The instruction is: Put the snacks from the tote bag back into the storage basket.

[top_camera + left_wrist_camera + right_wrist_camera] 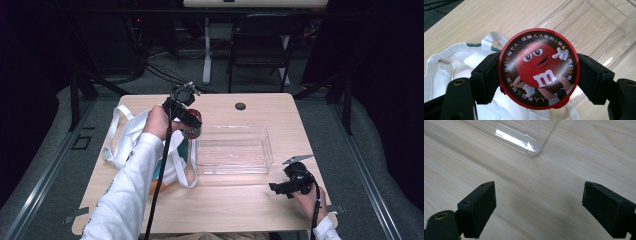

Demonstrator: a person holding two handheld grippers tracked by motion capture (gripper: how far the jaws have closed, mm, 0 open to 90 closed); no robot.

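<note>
Now | left hand-held gripper grips round tin | lid: red "m" character

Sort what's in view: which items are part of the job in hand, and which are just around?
In the job: round M&M's tin, left gripper, clear plastic tray, white tote bag.
Just around: right gripper idle on table, folding chair.

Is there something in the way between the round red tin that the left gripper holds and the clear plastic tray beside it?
Nothing visible. The left gripper holds the red tin above the white bag, right at the clear tray's left end. The tray looks empty, and the right gripper rests off its near right corner.
</note>
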